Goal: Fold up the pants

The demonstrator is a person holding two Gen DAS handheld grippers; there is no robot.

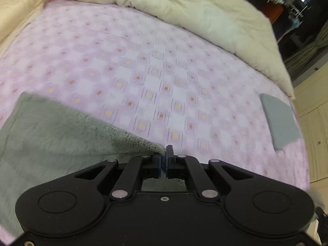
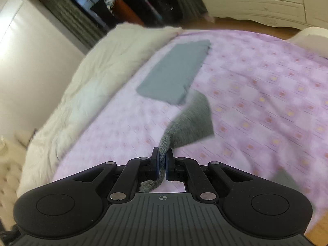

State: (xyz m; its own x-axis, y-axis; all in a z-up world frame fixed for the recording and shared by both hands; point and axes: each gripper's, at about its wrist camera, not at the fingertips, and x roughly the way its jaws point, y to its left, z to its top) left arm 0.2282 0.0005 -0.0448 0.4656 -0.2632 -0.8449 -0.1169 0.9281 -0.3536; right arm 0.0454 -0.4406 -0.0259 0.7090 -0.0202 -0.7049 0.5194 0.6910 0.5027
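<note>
While both the left gripper (image 1: 164,157) and right gripper (image 2: 162,158) clamp grey pants (image 1: 51,129), a folded grey garment (image 2: 176,71) lies far on the bed (image 1: 143,65).

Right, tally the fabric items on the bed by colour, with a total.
Dark grey: 1, the pants clamped in both the left gripper and the right gripper.
Light blue-grey: 1, the folded garment.
Cream: 1, the duvet.
Total: 3
</note>
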